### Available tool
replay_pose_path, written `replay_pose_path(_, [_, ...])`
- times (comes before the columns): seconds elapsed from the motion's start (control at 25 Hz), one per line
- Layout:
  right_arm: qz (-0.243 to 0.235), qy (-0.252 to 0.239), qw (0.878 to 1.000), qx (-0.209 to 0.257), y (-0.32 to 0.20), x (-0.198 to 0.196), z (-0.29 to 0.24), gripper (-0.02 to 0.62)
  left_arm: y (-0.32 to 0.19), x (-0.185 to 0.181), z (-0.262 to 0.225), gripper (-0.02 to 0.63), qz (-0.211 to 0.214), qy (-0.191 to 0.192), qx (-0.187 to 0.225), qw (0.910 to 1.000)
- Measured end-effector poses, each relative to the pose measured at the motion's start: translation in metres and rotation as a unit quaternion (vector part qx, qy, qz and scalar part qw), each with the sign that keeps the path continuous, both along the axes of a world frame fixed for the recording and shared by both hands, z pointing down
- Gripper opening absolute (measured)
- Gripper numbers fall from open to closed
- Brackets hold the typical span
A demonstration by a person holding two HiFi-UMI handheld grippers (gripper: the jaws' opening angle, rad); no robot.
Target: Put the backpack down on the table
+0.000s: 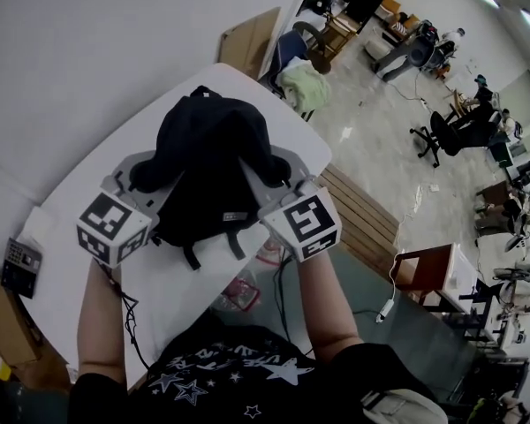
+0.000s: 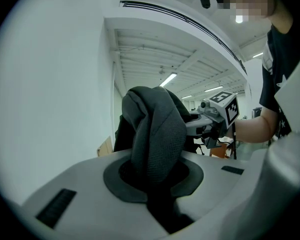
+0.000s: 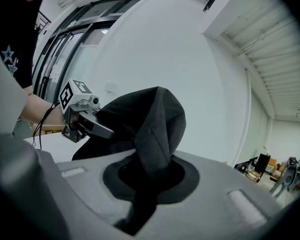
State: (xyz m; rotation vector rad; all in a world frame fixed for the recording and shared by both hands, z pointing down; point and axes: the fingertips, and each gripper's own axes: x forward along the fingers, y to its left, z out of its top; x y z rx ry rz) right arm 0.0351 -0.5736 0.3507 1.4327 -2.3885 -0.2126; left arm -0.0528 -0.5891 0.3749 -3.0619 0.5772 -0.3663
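Observation:
A black backpack (image 1: pixel 208 162) hangs between my two grippers over the white table (image 1: pixel 79 193). My left gripper (image 1: pixel 134 177) is shut on the backpack's left shoulder strap (image 2: pixel 157 134), which rises in a dark loop from between the pads. My right gripper (image 1: pixel 278 177) is shut on the right strap (image 3: pixel 155 129) in the same way. Each gripper view shows the other gripper across the bag: the right one (image 2: pixel 215 116) and the left one (image 3: pixel 82 115). Loose strap ends dangle near the table's front edge. Whether the bag's bottom touches the table I cannot tell.
A small keypad device (image 1: pixel 19 266) lies at the table's left end, beside a cardboard box (image 1: pixel 9 325). Plastic packets (image 1: pixel 247 281) lie by the table's front edge. A slatted wooden bench (image 1: pixel 362 219) and a brown chair (image 1: pixel 424 272) stand to the right. A white wall runs behind the table.

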Motion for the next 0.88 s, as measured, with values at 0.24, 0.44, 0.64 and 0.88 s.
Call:
replay_pose_path(0.24, [-0.019, -0.008, 1.0, -0.003, 0.003, -0.009, 0.017, 0.031, 0.001, -0.009, 0.022, 0.055, -0.001, 0.023, -0.008, 0.9997])
replay_pose_path(0.44, [-0.025, -0.011, 1.0, 0.007, 0.008, -0.008, 0.012, 0.032, 0.006, -0.008, 0.018, 0.055, -0.007, 0.038, 0.012, 0.9992])
replay_pose_path(0.64, [-0.029, -0.019, 0.999, 0.008, 0.016, -0.009, 0.007, 0.044, 0.016, -0.009, 0.013, 0.057, -0.013, 0.04, 0.031, 0.9986])
replay_pose_path(0.88, [-0.035, -0.031, 0.999, -0.023, 0.022, -0.008, 0.012, 0.183, 0.019, -0.005, 0.013, 0.113, -0.028, 0.042, 0.03, 0.9983])
